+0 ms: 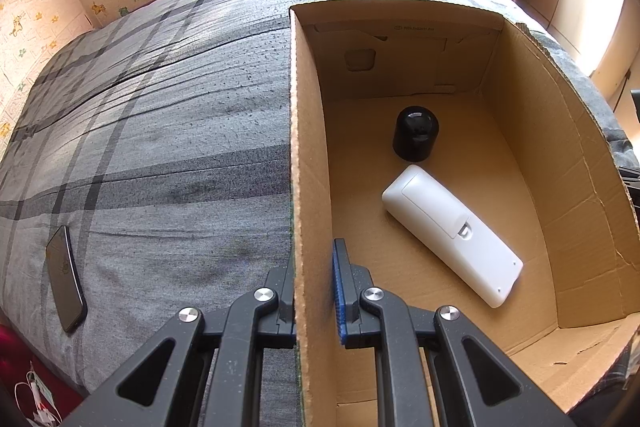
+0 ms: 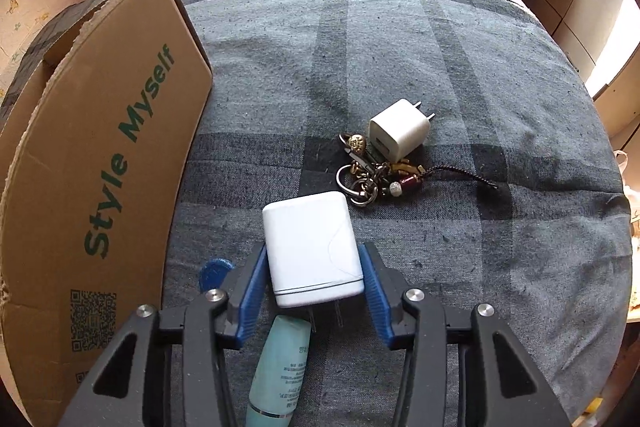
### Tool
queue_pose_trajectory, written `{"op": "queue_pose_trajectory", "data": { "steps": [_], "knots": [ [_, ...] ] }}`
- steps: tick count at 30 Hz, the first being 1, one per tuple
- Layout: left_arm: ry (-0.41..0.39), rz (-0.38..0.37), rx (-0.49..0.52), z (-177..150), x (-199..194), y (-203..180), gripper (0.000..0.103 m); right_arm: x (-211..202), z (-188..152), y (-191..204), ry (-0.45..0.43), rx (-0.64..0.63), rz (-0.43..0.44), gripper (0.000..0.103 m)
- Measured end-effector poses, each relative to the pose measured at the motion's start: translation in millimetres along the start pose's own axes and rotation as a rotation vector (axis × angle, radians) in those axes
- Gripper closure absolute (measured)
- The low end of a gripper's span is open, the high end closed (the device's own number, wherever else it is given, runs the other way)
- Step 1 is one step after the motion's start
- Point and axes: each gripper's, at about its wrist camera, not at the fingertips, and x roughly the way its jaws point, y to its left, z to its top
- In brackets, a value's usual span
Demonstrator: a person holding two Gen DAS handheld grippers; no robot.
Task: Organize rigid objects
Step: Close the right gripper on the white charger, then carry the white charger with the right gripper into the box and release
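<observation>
In the left wrist view my left gripper (image 1: 314, 259) is shut on the left wall of an open cardboard box (image 1: 308, 147), one finger inside and one outside. On the box floor stand a black domed cylinder (image 1: 415, 133) and a white remote-like case (image 1: 452, 233) lying face down. In the right wrist view my right gripper (image 2: 314, 247) points steeply down with its blue pads (image 2: 374, 283) against both sides of a large white plug charger (image 2: 310, 251) on the bed. The same box (image 2: 100, 147), printed "Style Myself", stands just left of that gripper.
A small white plug adapter (image 2: 400, 133) and a bunch of keys (image 2: 372, 173) lie beyond the charger. A teal tube (image 2: 280, 371) and a blue round piece (image 2: 214, 273) lie under the right gripper. A dark phone (image 1: 66, 279) rests on the grey checked bedcover (image 1: 168, 131) left of the box.
</observation>
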Motion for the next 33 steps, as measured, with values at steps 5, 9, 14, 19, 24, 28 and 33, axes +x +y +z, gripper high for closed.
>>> {"op": "queue_pose_trajectory", "data": {
  "steps": [5, 9, 14, 19, 24, 28, 33],
  "knots": [
    [0.001, 0.003, 0.003, 0, 0, -2, 0.090, -15, 4, 0, -0.006, 0.008, 0.001, 0.056],
    [-0.001, 0.004, 0.004, 0, -1, -3, 0.090, -27, 5, 3, -0.016, 0.000, 0.000, 0.056],
    [-0.002, 0.005, 0.005, 1, -1, -3, 0.090, -44, 12, 6, -0.038, -0.004, 0.008, 0.056],
    [-0.003, 0.005, 0.004, 1, -2, -3, 0.090, -62, 22, 20, -0.069, -0.045, 0.009, 0.056],
    [-0.004, 0.004, 0.004, 1, -2, -3, 0.090, -82, 31, 35, -0.106, -0.086, 0.023, 0.056],
    [-0.003, 0.004, 0.004, 1, -2, -3, 0.090, -93, 36, 48, -0.128, -0.116, 0.035, 0.057],
    [-0.003, 0.004, 0.004, 1, -2, -4, 0.090, -104, 42, 63, -0.152, -0.146, 0.054, 0.056]
  ]
}}
